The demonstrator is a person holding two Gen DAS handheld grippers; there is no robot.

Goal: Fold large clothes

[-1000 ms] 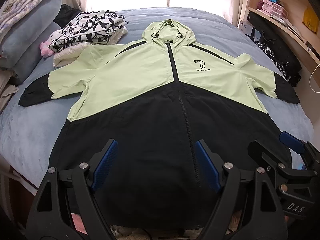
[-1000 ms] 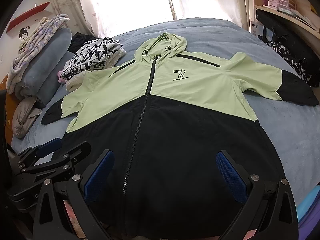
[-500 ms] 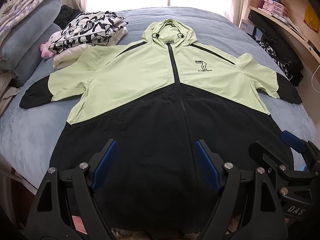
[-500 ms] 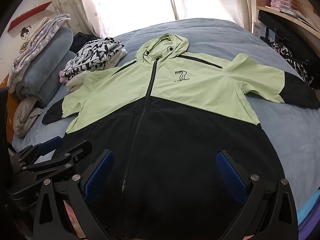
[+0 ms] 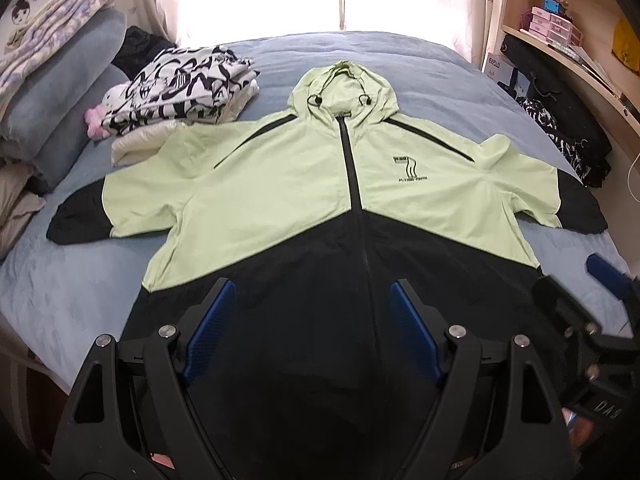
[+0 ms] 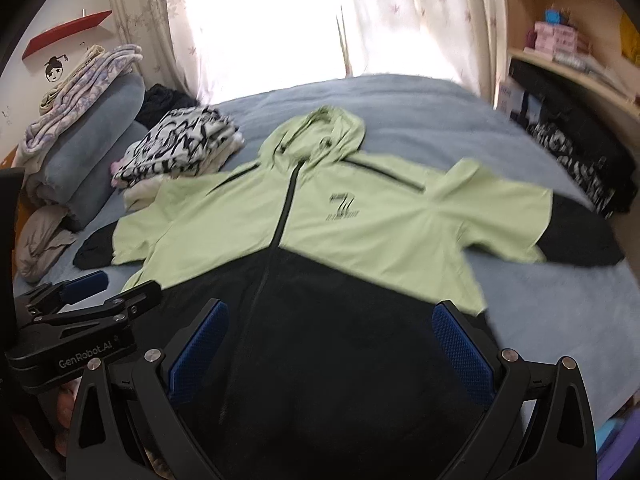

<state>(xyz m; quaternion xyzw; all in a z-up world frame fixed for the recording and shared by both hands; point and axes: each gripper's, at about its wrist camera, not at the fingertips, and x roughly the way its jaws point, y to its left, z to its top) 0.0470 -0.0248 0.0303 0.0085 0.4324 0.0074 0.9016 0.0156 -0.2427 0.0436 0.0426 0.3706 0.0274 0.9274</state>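
Matt cloth jacket (image 5: pixel 280 184), soft fleecy bedspread (image 5: pixel 440 76), wooden shelf (image 5: pixel 568 60)

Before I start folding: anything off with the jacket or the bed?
Nothing stands out. The jacket lies flat, front up, zipped, sleeves spread, on the bed. Both grippers' jaws are open over its black hem. The folded pile sits clear beside its shoulder.

A blue-grey bedspread (image 5: pixel 420 64) covered the bed, and at its left side sat a pile of folded black-and-white patterned clothes (image 5: pixel 176 88) on a cream garment (image 5: pixel 140 145), with something pink (image 5: pixel 94 120) just beside it. Further left, grey cushions (image 5: pixel 60 92) were stacked under a pale floral blanket (image 5: pixel 48 52). Sheer curtains (image 6: pixel 404 16) hung at the bright window, and a wooden shelf (image 5: pixel 568 60) on the right held small pink boxes (image 5: pixel 550 26).
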